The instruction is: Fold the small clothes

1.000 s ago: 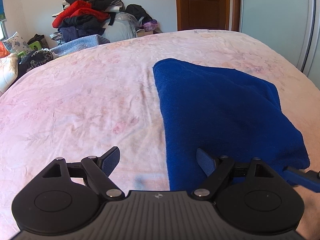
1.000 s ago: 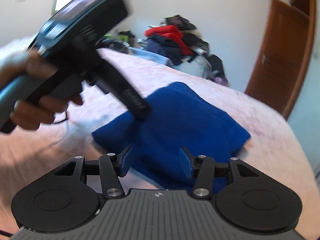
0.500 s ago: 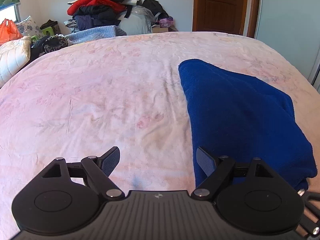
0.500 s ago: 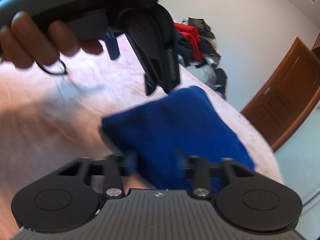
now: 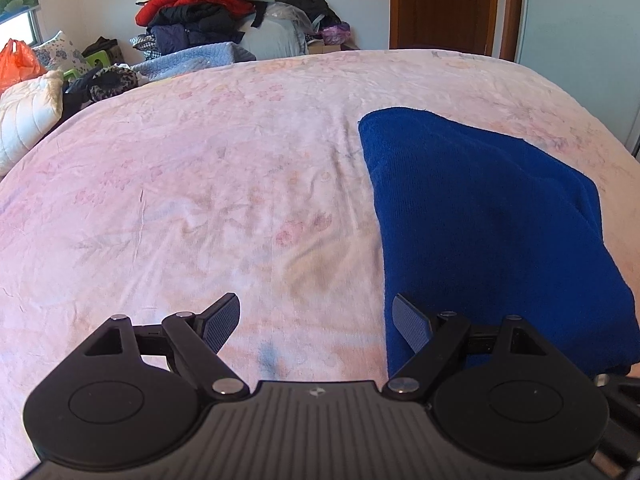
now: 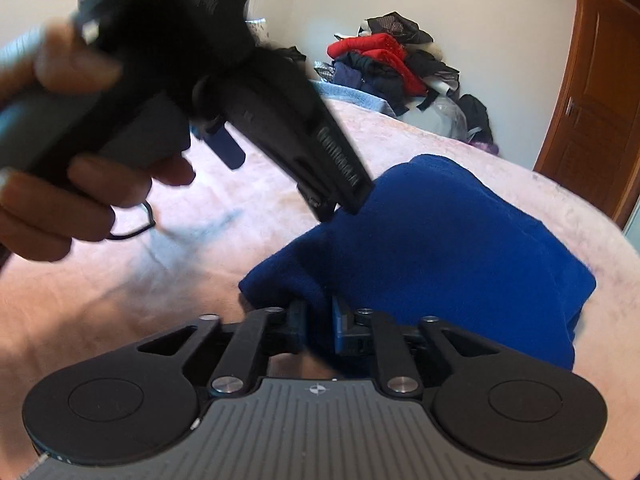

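Note:
A folded blue garment (image 5: 488, 224) lies on the pink bedsheet (image 5: 200, 200), right of centre in the left wrist view. My left gripper (image 5: 316, 322) is open and empty above the sheet, its right finger by the garment's near left edge. In the right wrist view my right gripper (image 6: 318, 320) is shut on the near edge of the blue garment (image 6: 432, 248). The left gripper body (image 6: 224, 80), held in a hand, hovers blurred over the garment's left side.
A pile of clothes (image 5: 208, 12) stands beyond the far edge of the bed, and it shows in the right wrist view (image 6: 388, 64). White pillows (image 5: 28, 120) and an orange bag (image 5: 18, 60) lie at far left. A brown door (image 5: 444, 4) is behind.
My right gripper has closed on the garment's near edge; it was open a second ago. My left gripper has lifted and drifted left, away from the garment.

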`<state>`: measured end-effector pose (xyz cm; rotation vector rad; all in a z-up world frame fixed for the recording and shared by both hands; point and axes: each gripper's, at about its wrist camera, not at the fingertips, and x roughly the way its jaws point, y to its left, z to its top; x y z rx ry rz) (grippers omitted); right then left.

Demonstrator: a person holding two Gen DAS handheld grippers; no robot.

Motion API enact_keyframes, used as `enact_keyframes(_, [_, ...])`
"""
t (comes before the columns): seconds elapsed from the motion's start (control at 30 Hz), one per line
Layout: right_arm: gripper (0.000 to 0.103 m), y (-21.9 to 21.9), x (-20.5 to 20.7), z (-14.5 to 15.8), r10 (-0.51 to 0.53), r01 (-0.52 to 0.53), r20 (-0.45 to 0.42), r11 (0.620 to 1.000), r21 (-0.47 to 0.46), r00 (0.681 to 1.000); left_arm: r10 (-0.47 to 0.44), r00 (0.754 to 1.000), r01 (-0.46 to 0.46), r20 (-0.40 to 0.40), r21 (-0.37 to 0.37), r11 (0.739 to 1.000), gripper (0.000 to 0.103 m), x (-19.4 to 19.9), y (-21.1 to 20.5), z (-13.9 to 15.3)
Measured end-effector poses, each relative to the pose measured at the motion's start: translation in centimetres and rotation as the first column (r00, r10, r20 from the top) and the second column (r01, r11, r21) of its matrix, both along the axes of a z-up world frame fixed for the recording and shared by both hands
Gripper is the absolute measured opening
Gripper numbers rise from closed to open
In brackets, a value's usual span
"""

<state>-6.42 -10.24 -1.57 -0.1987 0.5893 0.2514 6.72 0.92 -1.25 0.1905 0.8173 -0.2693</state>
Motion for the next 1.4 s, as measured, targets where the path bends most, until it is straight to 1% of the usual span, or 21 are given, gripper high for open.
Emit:
enact_keyframes(0.1, [0.027,-2.8,-1.3,2.2,-0.014,0.011,0.019,0.987,0.158,1.000,-0.002,1.000,0.002,0.000,-0.006,1.000,0.084,0.0,-0.1,0.1])
enact_keyframes(0.17, [0.027,-5.3,-1.7,3.1,-0.074,0.063,0.039,0.971,0.233,0.997,-0.001,1.000,0.001,0.006,-0.008,1.000,0.084,-0.1,-0.3,0.2])
enact_keyframes(0.27, [0.030,-8.6,-1.6,2.5,-0.191,0.184,-0.001,0.945,0.269,0.982,-0.010,1.000,0.010,0.024,-0.007,1.000,0.084,-0.4,-1.0,0.6])
enact_keyframes(0.37, [0.035,-10.4,-1.0,0.3,-0.233,0.260,-0.135,0.934,0.246,0.963,-0.031,0.998,0.033,0.058,-0.031,0.999,0.084,-1.0,-1.6,1.5])
enact_keyframes(0.43, [0.035,-11.4,-1.9,0.4,-0.235,0.259,-0.114,0.912,0.318,0.965,-0.036,0.995,0.041,0.090,-0.046,0.998,0.084,-1.4,-2.0,2.1])
enact_keyframes(0.53, [0.041,-14.4,-1.8,1.6,-0.333,0.331,-0.073,0.838,0.434,0.940,-0.063,0.990,0.070,0.123,-0.053,0.996,0.084,-1.7,-3.1,2.8])
enact_keyframes(0.6, [0.050,-16.8,-0.7,1.9,-0.412,0.388,-0.064,0.779,0.493,0.909,-0.092,0.989,0.100,0.117,-0.064,0.993,0.084,-1.7,-4.0,2.6])
enact_keyframes(0.7, [0.053,-21.5,1.9,0.3,-0.482,0.476,-0.172,0.627,0.616,0.859,-0.122,0.987,0.127,0.101,-0.048,0.991,0.084,-2.0,-5.3,1.6])
enact_keyframes(0.8, [0.051,-24.1,4.4,-1.4,-0.450,0.483,-0.256,0.515,0.708,0.855,-0.147,0.986,0.149,0.085,-0.025,0.988,0.084,-2.3,-6.2,0.6])
enact_keyframes(0.83, [0.050,-24.3,5.0,-1.4,-0.427,0.463,-0.252,0.512,0.724,0.868,-0.153,0.985,0.154,0.084,-0.017,0.988,0.084,-2.5,-6.4,0.3])
enact_keyframes(0.87, [0.043,-24.2,5.8,-1.3,-0.407,0.436,-0.233,0.529,0.728,0.883,-0.157,0.984,0.159,0.085,-0.008,0.987,0.084,-2.5,-6.5,0.2])
enact_keyframes(0.9, [0.027,-23.6,6.4,-1.0,-0.399,0.425,-0.217,0.562,0.710,0.891,-0.161,0.983,0.161,0.085,0.001,0.987,0.084,-2.6,-6.7,0.0])
enact_keyframes(0.93, [0.018,-23.2,6.9,-0.6,-0.406,0.430,-0.207,0.600,0.675,0.890,-0.162,0.983,0.162,0.084,0.006,0.987,0.084,-2.6,-6.8,-0.1])
enact_keyframes(1.03, [0.008,-22.4,8.3,0.5,-0.461,0.463,-0.148,0.706,0.536,0.875,-0.168,0.983,0.168,0.074,0.001,0.986,0.084,-2.6,-6.8,-0.3])
enact_keyframes(1.1, [0.007,-22.4,9.2,0.6,-0.492,0.490,-0.127,0.738,0.463,0.861,-0.169,0.983,0.169,0.070,0.002,0.986,0.084,-2.6,-6.9,-0.5])
enact_keyframes(1.17, [0.007,-22.6,9.7,0.4,-0.480,0.488,-0.140,0.751,0.445,0.866,-0.174,0.982,0.174,0.069,0.005,0.985,0.084,-2.7,-6.9,-0.7])
enact_keyframes(1.2, [0.018,-22.4,9.5,0.5,-0.493,0.499,-0.133,0.756,0.423,0.860,-0.175,0.982,0.175,0.069,0.006,0.985,0.084,-2.7,-6.9,-0.7])
enact_keyframes(1.23, [0.020,-21.9,9.0,0.8,-0.530,0.523,-0.101,0.757,0.391,0.842,-0.176,0.982,0.176,0.069,0.006,0.984,0.084,-2.7,-6.8,-0.7])
enact_keyframes(1.3, [0.032,-21.0,7.7,1.7,-0.581,0.548,-0.023,0.753,0.365,0.813,-0.177,0.982,0.177,0.065,0.004,0.984,0.084,-2.7,-6.8,-0.8])
enact_keyframes(1.33, [0.035,-20.7,7.0,2.1,-0.572,0.527,0.001,0.758,0.384,0.821,-0.177,0.982,0.177,0.062,0.004,0.984,0.084,-2.7,-6.8,-0.9])
enact_keyframes(1.4, [0.036,-19.8,6.3,2.5,-0.486,0.438,0.010,0.796,0.417,0.874,-0.178,0.982,0.179,0.059,0.003,0.984,0.084,-2.7,-6.9,-1.0])
